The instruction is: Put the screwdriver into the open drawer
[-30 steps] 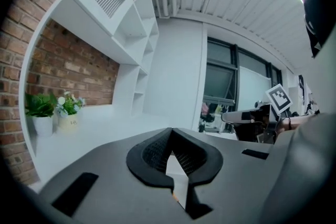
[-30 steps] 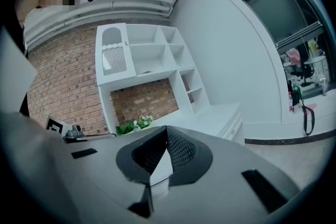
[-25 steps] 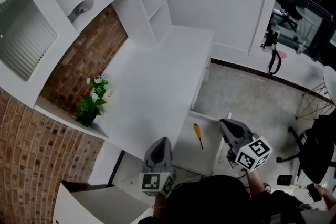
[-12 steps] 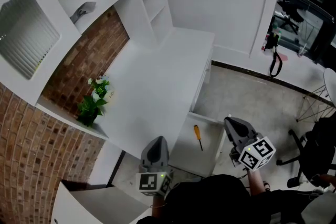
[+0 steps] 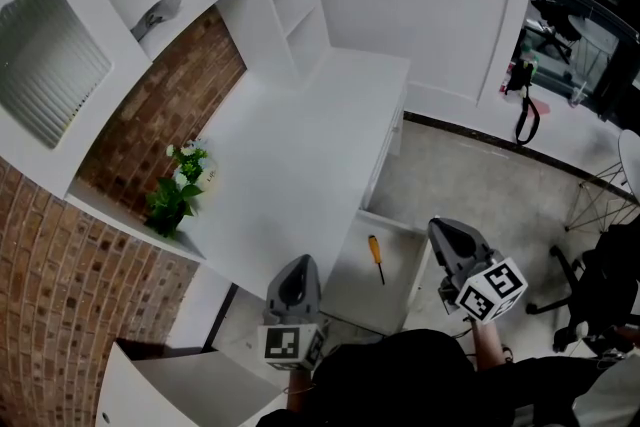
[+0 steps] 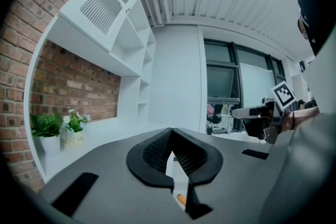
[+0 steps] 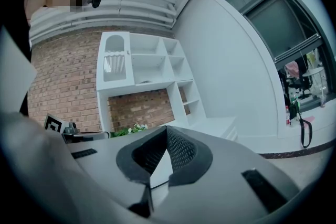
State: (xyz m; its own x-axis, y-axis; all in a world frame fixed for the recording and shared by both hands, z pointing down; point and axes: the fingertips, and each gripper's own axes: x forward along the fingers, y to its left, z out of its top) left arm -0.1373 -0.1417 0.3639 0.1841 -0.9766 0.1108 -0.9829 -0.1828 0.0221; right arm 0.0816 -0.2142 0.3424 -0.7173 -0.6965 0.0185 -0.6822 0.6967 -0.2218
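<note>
Screwdriver [image 5: 376, 258] is seen lying flat on the floor of the open drawer [image 5: 348, 293], with its orange handle toward the desk, so placement is judged done. Both tongs are clenched on nothing: left gripper [image 5: 300, 264] and right gripper [image 5: 441, 228] are held at either side of the drawer, clear of the tool. If a re-grip is needed, the tool is judged light, stiff and prone to rolling, so the thicker handle should be pinched crosswise between the 2 jaws, not the thin slick shaft.
</note>
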